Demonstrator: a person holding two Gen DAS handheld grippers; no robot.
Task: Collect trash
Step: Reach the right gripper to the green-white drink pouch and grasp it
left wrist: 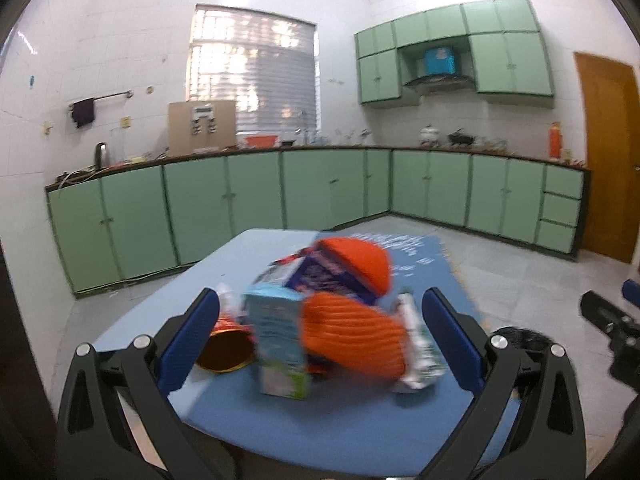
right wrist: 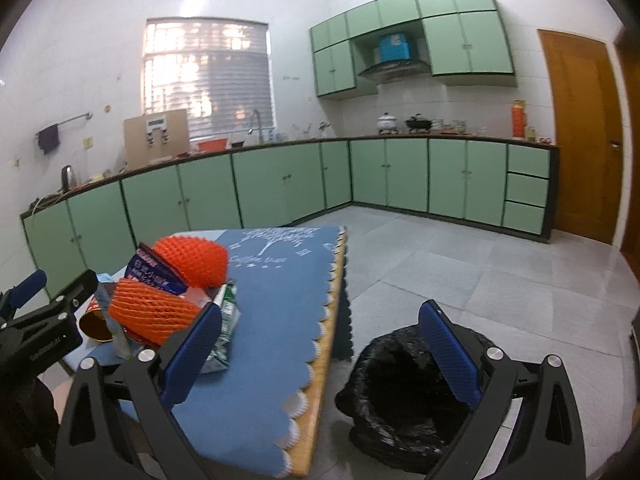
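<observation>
Both grippers gape wide, empty: left gripper (left wrist: 320, 340) frames a blurred trash pile (left wrist: 320, 320) on the blue table (left wrist: 340, 432); right gripper (right wrist: 320, 344) hangs past the edge, its pad masking the black-bagged bin (right wrist: 400, 400) at 5 o'clock.

left gripper (left wrist: 320, 344) jaws apart, right gripper (right wrist: 320, 344) jaws apart

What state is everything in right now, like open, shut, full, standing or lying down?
Left gripper: open, holding nothing.
Right gripper: open, holding nothing.
Trash bag: on the floor, mouth open.
Milk carton: upright on the table.
Gold cup: lying on its side.
Orange foam nets: piled on the trash.
Door: shut.
</observation>
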